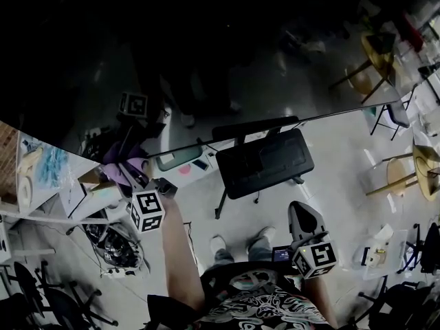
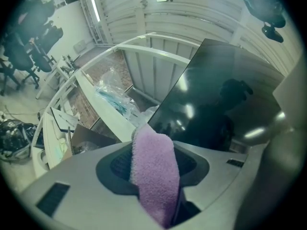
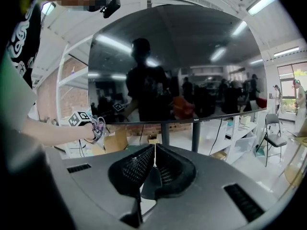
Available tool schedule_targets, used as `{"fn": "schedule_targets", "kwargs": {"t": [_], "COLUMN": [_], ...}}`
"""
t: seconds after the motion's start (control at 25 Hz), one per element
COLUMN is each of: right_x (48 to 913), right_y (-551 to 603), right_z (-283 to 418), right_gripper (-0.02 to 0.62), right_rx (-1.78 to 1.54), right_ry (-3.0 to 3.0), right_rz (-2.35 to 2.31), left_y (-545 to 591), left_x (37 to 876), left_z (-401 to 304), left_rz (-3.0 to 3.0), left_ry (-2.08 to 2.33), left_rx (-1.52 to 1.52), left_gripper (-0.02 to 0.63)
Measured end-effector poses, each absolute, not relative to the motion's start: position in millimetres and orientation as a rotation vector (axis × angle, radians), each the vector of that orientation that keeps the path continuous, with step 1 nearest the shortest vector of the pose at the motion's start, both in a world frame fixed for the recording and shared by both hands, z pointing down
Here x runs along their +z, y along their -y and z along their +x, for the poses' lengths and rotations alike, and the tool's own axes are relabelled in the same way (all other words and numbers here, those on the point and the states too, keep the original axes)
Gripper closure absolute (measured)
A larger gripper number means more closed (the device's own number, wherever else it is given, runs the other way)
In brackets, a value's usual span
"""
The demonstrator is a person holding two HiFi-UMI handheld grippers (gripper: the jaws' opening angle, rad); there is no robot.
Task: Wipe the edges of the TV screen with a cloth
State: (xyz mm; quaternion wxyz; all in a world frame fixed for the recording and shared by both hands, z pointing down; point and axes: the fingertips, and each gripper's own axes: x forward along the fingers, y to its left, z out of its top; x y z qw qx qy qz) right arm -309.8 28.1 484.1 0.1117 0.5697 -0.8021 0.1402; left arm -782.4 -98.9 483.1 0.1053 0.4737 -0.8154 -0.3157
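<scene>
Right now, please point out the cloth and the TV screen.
cloth [image 2: 154,171]: left gripper view, middle of the purple fold.
TV screen [image 3: 201,47]: right gripper view, centre of the dark glass.

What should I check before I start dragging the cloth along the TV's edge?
1. Cloth gripped: ok. The purple cloth is pinched in the left claw.
2. Cloth sticks out past the jaws: ok. It reaches forward beyond them.
3. Cloth at the start point: ok. It sits by the TV screen at the lower corner on the person's left.
4. Cloth touching the edge: cannot tell.
5. Right claw out of the way: ok. It is shut, empty and held back from the screen.
6. Bottom edge free to sweep: cannot tell. The stand posts meet it midway.
</scene>
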Motion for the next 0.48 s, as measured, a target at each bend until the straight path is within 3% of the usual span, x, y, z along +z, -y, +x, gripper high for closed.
{"fn": "schedule_targets", "kwargs": {"t": [0.48], "right_x": [485], "right_y": [-18], "right_z": [-256], "right_gripper": [0.566], "right_rx": [0.434], "right_ry": [2.376], "right_rz": [1.685], "left_y": [106], "left_x": [484], "left_z": [-732], "left_rz": [1.368], "left_ry": [2.383], "left_rx": [-0.963], "left_gripper": [0.431]}}
